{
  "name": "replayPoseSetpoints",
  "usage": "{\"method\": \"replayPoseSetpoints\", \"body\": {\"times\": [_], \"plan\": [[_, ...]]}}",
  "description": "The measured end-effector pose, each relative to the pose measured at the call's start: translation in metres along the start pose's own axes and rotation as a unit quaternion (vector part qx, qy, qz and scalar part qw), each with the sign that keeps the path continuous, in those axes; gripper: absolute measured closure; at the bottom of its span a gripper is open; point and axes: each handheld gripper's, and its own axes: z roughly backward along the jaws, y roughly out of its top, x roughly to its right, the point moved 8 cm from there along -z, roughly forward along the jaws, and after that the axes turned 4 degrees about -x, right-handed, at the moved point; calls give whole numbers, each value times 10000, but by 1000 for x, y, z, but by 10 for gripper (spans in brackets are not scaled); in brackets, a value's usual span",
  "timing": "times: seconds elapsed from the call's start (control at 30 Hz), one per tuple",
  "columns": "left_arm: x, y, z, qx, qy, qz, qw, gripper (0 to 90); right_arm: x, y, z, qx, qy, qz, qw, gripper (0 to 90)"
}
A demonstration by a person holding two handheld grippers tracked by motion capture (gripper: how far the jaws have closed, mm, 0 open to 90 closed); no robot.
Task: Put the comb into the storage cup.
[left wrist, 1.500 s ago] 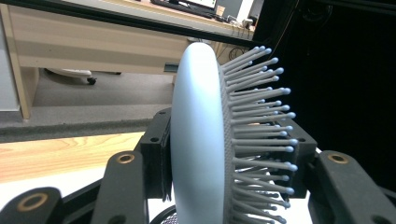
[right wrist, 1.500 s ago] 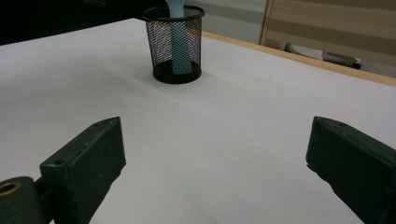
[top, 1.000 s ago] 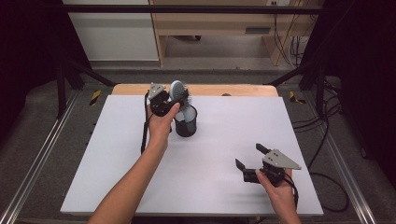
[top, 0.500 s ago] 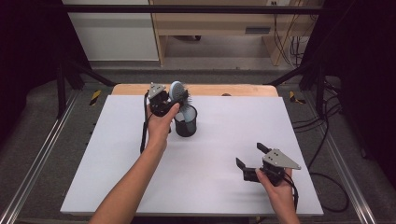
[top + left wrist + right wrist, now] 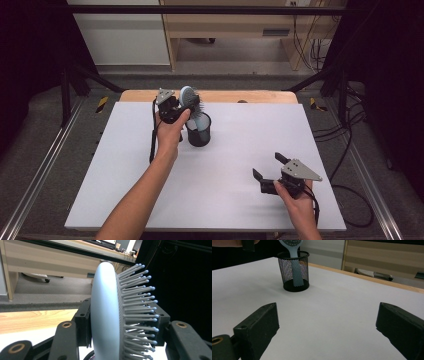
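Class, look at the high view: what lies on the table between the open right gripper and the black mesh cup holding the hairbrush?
Nothing: between the right gripper and the mesh cup the white table is bare, in the high view and the right gripper view alike.

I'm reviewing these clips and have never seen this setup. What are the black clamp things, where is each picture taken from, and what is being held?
A person works at a white table, holding a hand-held two-jaw gripper in each hand. One picture looks down from above the person's side; the other two come from cameras riding on each gripper, looking along its black jaws. The left gripper is shut on the head of a pale blue hairbrush, whose handle stands inside a black mesh cup on the table. The right gripper rests near the table's front edge with its jaws wide open and nothing between them.
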Motion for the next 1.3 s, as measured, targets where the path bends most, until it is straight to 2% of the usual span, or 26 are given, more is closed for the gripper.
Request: {"method": "replayPoseSetpoints", "body": {"times": [0.77, 0.87, 1.0, 1.3], "plan": [[-6, 0, 2, -11, -72, 43, 10000, 470, -1, -1, -1, -24, 2, 40, 10000, 47], [-6, -1, 1, -37, -147, -77, 9999, 464, -2, -1, -1, -36, 13, 43, 10000, 47], [-9, -1, 2, -28, -164, 25, 9999, 462, -2, -1, -1, -37, 29, 44, 10000, 47], [-14, -1, 3, -45, -162, 74, 9998, 453, -2, 0, 0, 4, -14, 25, 10000, 31]]}}
